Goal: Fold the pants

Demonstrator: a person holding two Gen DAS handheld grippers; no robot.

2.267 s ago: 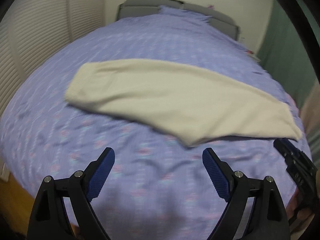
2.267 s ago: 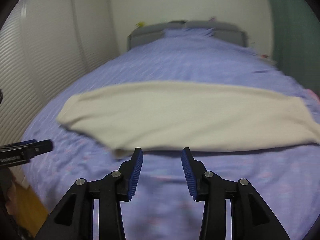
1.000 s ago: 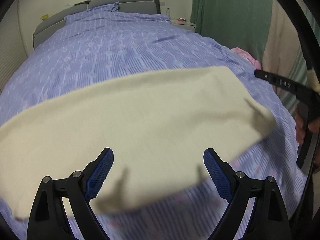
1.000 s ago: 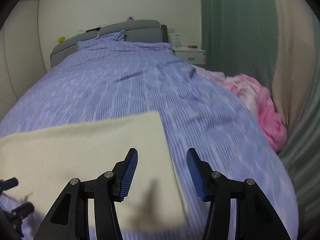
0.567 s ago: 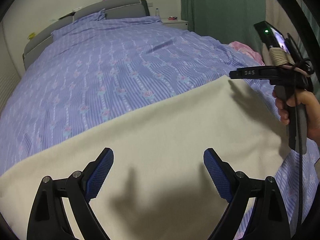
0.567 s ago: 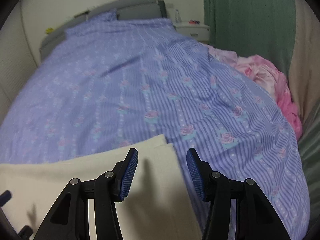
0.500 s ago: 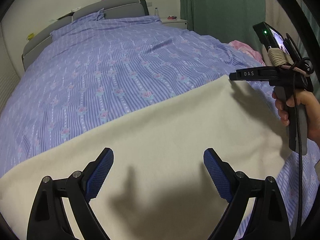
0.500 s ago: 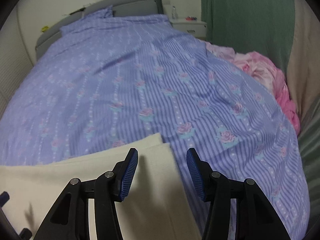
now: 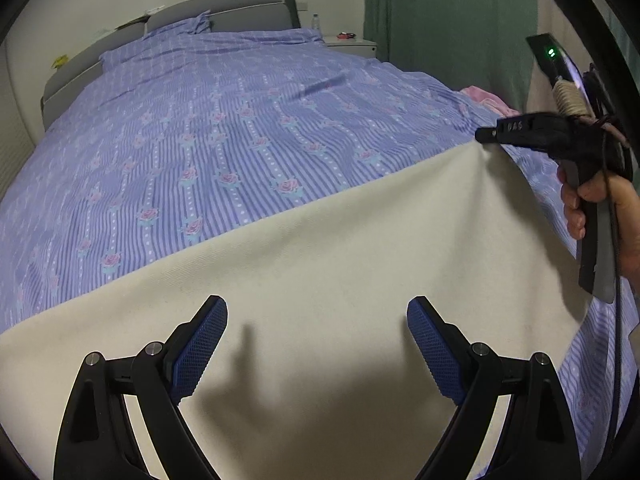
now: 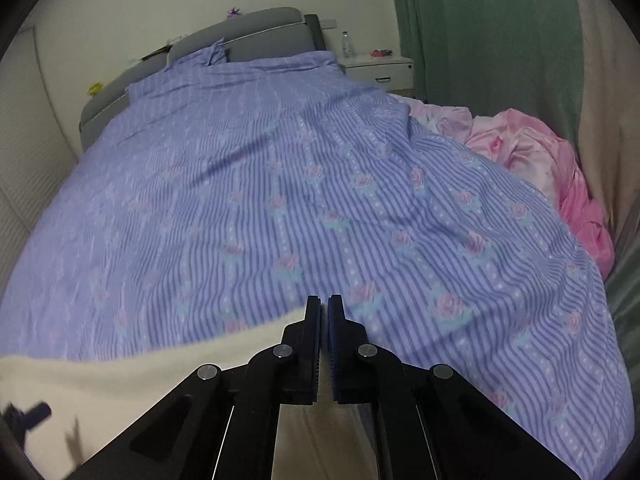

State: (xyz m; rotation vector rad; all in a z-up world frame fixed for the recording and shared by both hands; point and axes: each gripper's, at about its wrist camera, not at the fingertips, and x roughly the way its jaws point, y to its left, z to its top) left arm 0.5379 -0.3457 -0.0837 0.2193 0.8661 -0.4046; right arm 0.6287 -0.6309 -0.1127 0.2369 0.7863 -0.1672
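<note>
The cream pants [image 9: 320,280] lie across the near part of the bed. My left gripper [image 9: 316,344] is open, its blue pads spread wide just above the cloth, holding nothing. My right gripper [image 10: 324,312] is shut on the far right corner of the pants [image 10: 132,380]. In the left wrist view the right gripper [image 9: 486,135] pinches that corner and lifts it slightly, and the cloth rises to a peak there.
The bed carries a purple striped floral duvet [image 9: 240,140] up to a grey headboard [image 9: 224,8]. A pink blanket [image 10: 540,168] is bunched at the bed's right edge beside a green curtain [image 10: 480,32]. A white nightstand [image 10: 380,68] stands at the back.
My right gripper has closed on the far corner of the pants and the cloth there has risen. My left gripper stays open over the cloth, almost unmoved.
</note>
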